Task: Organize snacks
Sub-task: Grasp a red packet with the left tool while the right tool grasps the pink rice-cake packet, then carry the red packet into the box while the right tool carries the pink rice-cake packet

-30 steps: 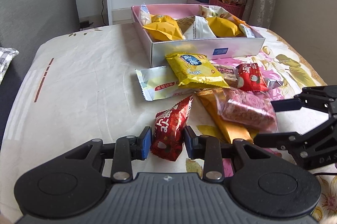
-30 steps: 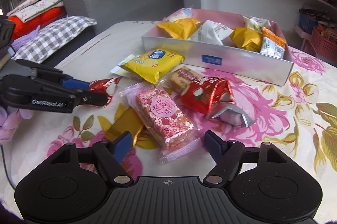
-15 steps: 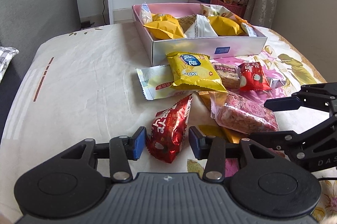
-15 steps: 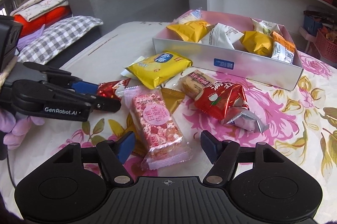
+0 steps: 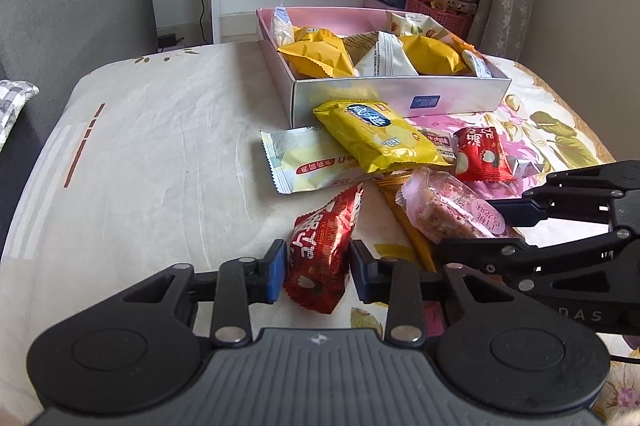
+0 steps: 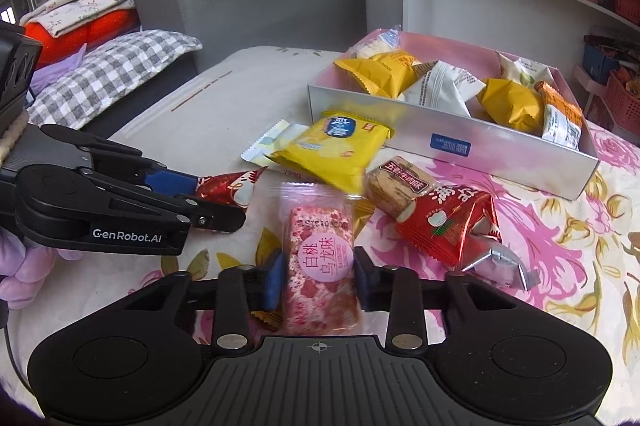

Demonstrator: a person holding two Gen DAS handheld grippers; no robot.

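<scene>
Left wrist view: your left gripper [image 5: 318, 272] clamps red packet [image 5: 324, 246] at 6 o'clock; box [image 5: 400, 94] at 12.
Right wrist view: your right gripper [image 6: 318, 278] squeezes pink bar [image 6: 322, 262]; box at 1 o'clock. Risk: slick wrappers slipping, grippers colliding near box.

Both grippers are black plastic: ribbed body, round discs, silver screws, blue pads on the fingers [image 5: 275, 268]. The left gripper [image 6: 224, 202] reads "GenRobot.AI" in white; a purple glove [image 6: 24, 266] sits behind it.
</scene>
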